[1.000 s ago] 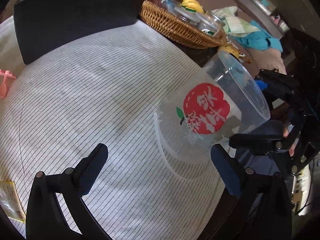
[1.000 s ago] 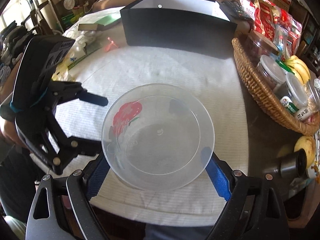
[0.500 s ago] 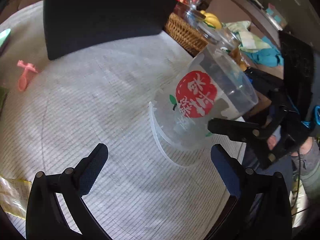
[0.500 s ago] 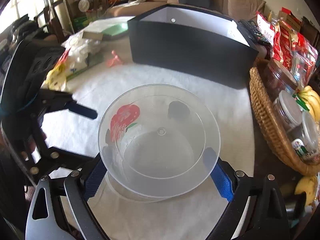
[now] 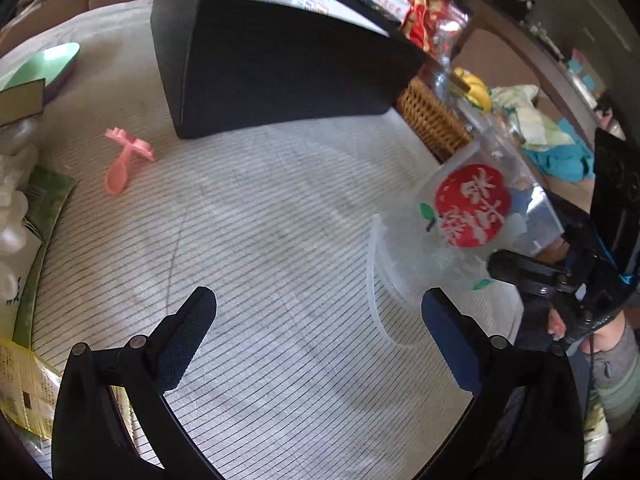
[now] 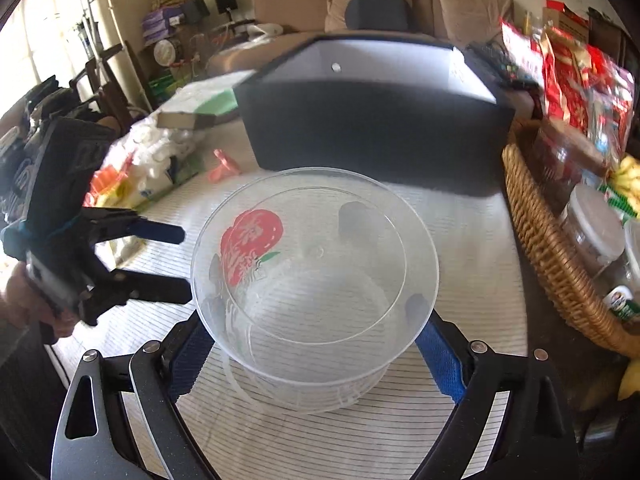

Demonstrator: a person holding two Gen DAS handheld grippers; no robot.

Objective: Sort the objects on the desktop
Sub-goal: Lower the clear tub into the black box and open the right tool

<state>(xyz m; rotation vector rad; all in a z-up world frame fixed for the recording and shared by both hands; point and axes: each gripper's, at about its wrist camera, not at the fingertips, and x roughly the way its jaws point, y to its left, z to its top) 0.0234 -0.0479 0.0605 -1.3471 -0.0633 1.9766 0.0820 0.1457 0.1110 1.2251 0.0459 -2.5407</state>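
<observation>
- Striped white cloth (image 5: 260, 240) covers the table; behind it a brown sofa (image 6: 360, 4) closes the room.
- Clear plastic tub (image 6: 316, 280), red apple label on its wall — it sits between the blue pads of my right gripper (image 6: 316, 344), tilted so that its open mouth faces the right wrist camera. Both pads press its lower wall, one on each side, so the right fingers are closed on the tub.
- Seen from the left wrist, the same tub (image 5: 472, 216) lies at the right edge of the cloth, label toward the camera, with a curved clear rim showing below its base; whether that rim is a separate lid I cannot tell.
- My left gripper (image 5: 320, 320) hovers over bare cloth with its fingers spread wide — nothing lies between them. The tub stands to the right of the right-hand finger, apart from it.
- Black box (image 6: 372, 120), open at the top with a pale inside, stands at the far side of the cloth, beyond the tub.
- Pink plastic spoon (image 5: 124, 160) lies on the cloth to the left of the box, well apart from both grippers.
- Wicker basket (image 6: 560, 272) with jars and bananas stands off the cloth at the right.
</observation>
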